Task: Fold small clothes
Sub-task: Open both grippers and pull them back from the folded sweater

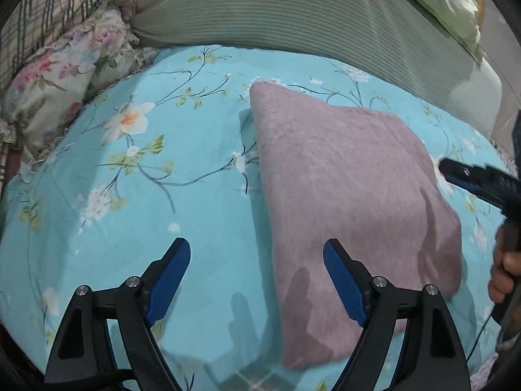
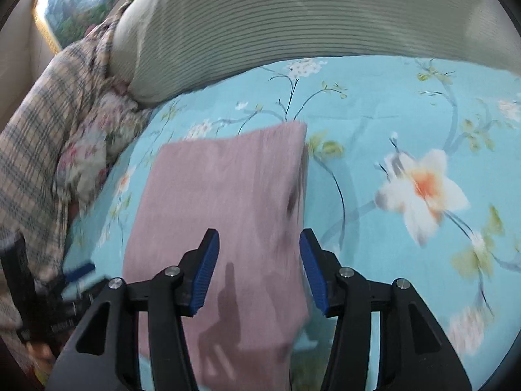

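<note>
A folded mauve-pink cloth (image 1: 351, 202) lies flat on the turquoise floral bedsheet (image 1: 162, 169). It also shows in the right wrist view (image 2: 224, 215). My left gripper (image 1: 257, 247) is open and empty, its jaws spread over the cloth's left edge, above it. My right gripper (image 2: 257, 241) is open and empty, hovering over the cloth's near right part. The right gripper also shows at the right edge of the left wrist view (image 1: 478, 182), held by a hand. The left gripper shows blurred at the lower left of the right wrist view (image 2: 75, 280).
A grey-green ribbed pillow (image 1: 293, 13) lies along the back of the bed. A floral pillow (image 1: 68, 75) and a plaid cloth (image 1: 42, 9) are piled at the back left. Turquoise sheet (image 2: 407, 130) stretches right of the cloth.
</note>
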A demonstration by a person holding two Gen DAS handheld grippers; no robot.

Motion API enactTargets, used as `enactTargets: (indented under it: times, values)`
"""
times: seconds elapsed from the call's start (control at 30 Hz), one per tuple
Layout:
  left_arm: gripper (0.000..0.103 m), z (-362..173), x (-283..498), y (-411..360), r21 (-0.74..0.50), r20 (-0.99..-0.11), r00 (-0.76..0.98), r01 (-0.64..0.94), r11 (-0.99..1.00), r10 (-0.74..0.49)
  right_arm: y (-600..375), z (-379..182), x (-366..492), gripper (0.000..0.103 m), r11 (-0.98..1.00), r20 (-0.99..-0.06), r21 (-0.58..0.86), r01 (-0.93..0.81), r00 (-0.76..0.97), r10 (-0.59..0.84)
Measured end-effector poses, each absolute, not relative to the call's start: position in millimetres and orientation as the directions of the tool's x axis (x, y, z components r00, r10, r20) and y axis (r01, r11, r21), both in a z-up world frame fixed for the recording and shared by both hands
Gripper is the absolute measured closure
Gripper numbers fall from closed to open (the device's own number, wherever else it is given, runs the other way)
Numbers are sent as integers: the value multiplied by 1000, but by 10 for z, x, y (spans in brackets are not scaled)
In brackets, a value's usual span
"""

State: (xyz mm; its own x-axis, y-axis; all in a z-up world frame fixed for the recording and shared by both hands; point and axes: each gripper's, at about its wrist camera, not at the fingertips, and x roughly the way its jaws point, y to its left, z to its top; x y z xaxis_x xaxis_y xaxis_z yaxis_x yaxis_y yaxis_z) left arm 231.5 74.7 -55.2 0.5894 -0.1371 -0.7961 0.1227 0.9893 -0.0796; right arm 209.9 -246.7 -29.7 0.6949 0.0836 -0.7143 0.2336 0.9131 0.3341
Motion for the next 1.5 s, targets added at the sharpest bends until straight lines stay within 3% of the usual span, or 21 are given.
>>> enactTargets:
  times: [0.17,0.2,0.23,0.37,0.47,0.57,0.63,1.0,1.37,1.5]
  values:
    - [19,-640,2685,753,-125,-807,571,87,988,-152,-2766,-500,2621,52,875,-737,396,280,665,121]
    - [19,-663,2757,756,-132,-810,566,84,988,-156,-2773,-542,2685,82,876,-745,396,276,654,131]
    - [18,-689,2828,742,-130,-814,561,80,988,-152,-2768,-562,2735,94,875,-751,399,275,646,139]
    - [18,-694,2920,663,-98,-814,567,80,992,-126,-2645,-350,2585,94,900,-691,356,251,719,73]
    - [18,-804,2983,554,-46,-831,548,98,994,-93,-2652,-552,2660,94,910,-744,290,297,668,20]
    - [18,-838,2993,494,-18,-834,547,104,994,-73,-2756,-711,2668,90,888,-756,330,321,653,45]
    - [18,-811,2978,489,0,-832,551,105,994,-58,-2790,-654,2610,75,873,-748,349,342,662,40]
    - [18,-675,2719,482,44,-816,577,89,995,-15,-2365,-237,1825,74,899,-704,322,296,710,18]
    - [18,-670,2222,611,48,-823,568,76,996,-4,-2036,-276,1199,67,913,-717,314,261,695,48]
    - [17,-703,1990,656,52,-827,563,78,996,-1,-1870,-315,985,48,925,-722,290,247,691,42]
